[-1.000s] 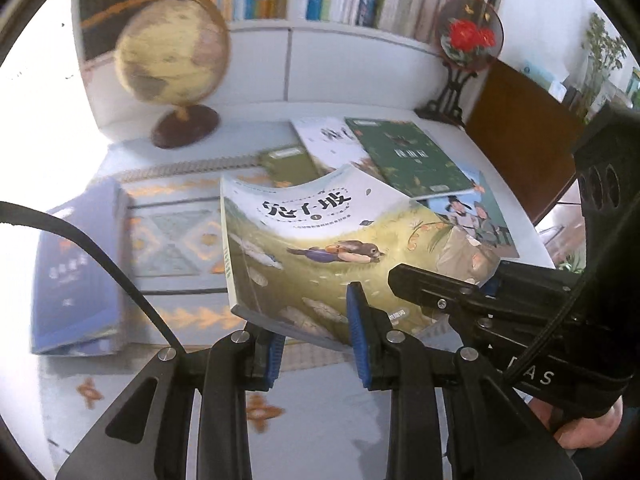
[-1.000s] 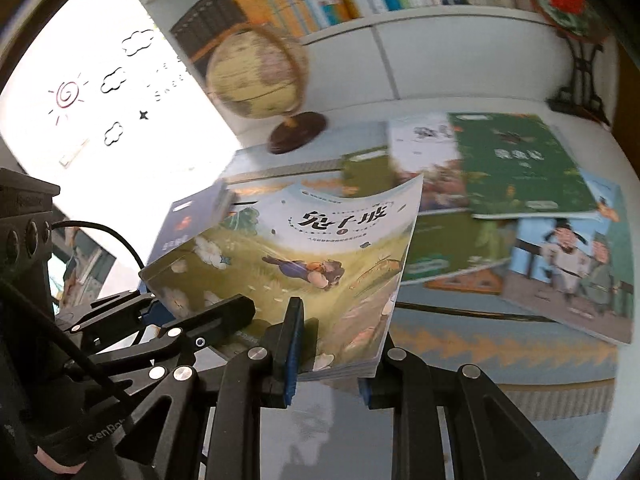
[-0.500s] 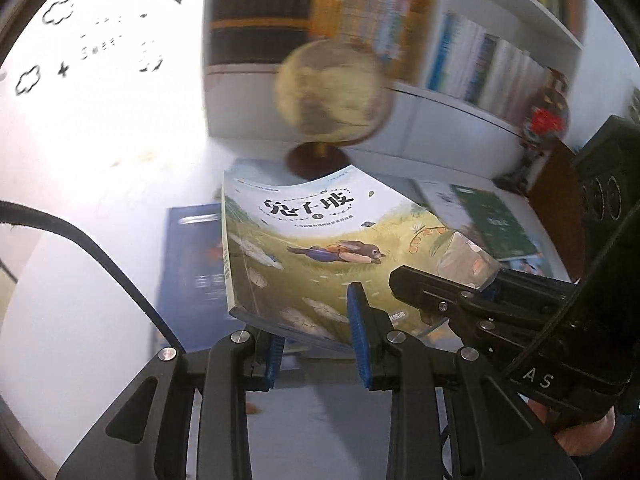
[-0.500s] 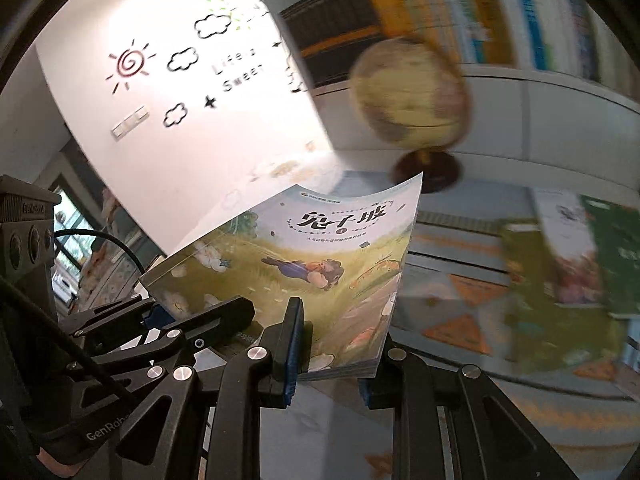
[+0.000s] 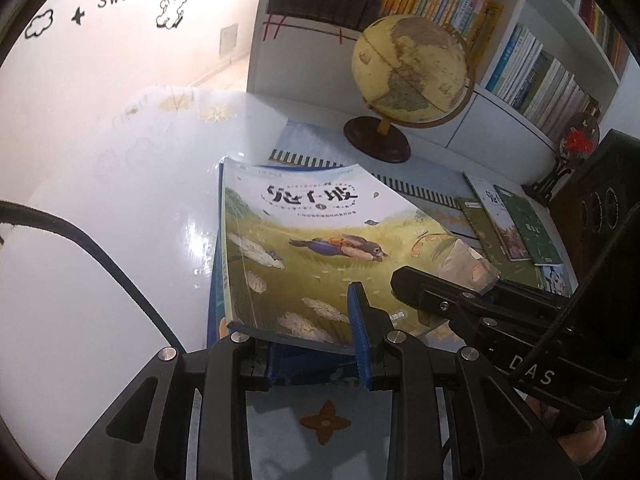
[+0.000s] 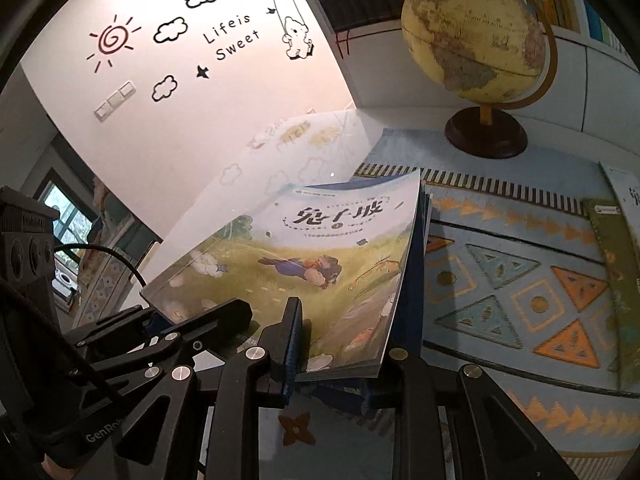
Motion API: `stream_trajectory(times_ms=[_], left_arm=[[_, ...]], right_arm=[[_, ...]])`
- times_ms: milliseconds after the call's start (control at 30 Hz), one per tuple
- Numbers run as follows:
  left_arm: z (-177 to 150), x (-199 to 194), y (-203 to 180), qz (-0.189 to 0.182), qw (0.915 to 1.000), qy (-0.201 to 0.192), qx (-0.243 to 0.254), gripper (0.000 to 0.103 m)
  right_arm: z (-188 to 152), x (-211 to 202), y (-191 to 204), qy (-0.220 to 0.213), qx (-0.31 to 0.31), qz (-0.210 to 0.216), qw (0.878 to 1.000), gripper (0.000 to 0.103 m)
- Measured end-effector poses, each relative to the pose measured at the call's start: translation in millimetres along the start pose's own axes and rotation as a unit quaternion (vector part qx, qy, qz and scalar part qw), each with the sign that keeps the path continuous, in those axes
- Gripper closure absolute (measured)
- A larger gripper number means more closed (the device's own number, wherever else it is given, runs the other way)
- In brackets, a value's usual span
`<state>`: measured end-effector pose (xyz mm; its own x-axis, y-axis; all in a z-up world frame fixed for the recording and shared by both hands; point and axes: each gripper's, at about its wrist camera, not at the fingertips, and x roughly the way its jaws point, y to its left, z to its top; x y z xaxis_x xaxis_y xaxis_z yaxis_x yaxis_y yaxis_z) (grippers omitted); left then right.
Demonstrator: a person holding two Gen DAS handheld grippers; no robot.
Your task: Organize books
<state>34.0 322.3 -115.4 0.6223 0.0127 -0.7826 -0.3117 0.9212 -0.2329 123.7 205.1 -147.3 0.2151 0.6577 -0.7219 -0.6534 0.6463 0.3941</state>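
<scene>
A picture book (image 5: 304,248) with a rabbit in a meadow on its cover is held off the table by its near edge. My left gripper (image 5: 314,344) is shut on the book's left part and my right gripper (image 6: 340,352) on its right part (image 6: 320,264). Each gripper shows in the other's view: the right one (image 5: 440,292) and the left one (image 6: 192,320). The book hangs tilted just above a blue book (image 5: 214,280) lying on the table, whose edge (image 6: 416,280) shows past the held cover. Whether the two books touch I cannot tell.
A globe (image 5: 408,68) on a dark foot stands behind the books. Green-covered books (image 5: 520,224) lie to the right on a patterned mat (image 6: 520,280). A full bookshelf (image 5: 540,72) runs along the back, and a decorated wall (image 6: 224,40) stands at the left.
Both grippers have carried the picture book to the left across the table, from over the mat's middle to above the blue book. The grip on it is unchanged.
</scene>
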Motion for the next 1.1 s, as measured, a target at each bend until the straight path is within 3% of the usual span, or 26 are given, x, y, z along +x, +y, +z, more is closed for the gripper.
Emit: stream_trajectory(times_ms=[400, 533, 600, 733, 833, 1033, 1100], left_arm=[[-12, 26, 22, -0.037, 0.9967, 0.055, -0.047, 0.072], [-24, 36, 51, -0.059, 0.9837, 0.103, -0.135, 0.068], [-30, 37, 61, -0.07, 0.9792, 0.11, -0.156, 0.068], [-45, 21, 61, -0.035, 0.9814, 0.131, -0.136, 0.066], [-56, 4, 52, -0.033, 0.9851, 0.116, -0.123, 0.066], [-66, 5, -16, -0.045, 0.9908, 0.12, -0.044, 0.066], [-70, 14, -46, -0.033, 0.991, 0.127, -0.025, 0.065]], right_arm=[[-8, 23, -10, 0.045, 0.055, 0.005, 0.997, 0.079], [-13, 30, -15, 0.063, 0.072, 0.013, 0.995, 0.079], [-17, 32, -17, 0.076, 0.082, 0.011, 0.994, 0.079], [-28, 28, -27, 0.083, 0.109, 0.013, 0.99, 0.079], [-37, 12, -38, 0.075, 0.125, 0.0, 0.989, 0.079], [-67, -57, -78, 0.029, 0.148, -0.077, 0.985, 0.079], [-80, -78, -98, 0.023, 0.156, -0.108, 0.982, 0.079]])
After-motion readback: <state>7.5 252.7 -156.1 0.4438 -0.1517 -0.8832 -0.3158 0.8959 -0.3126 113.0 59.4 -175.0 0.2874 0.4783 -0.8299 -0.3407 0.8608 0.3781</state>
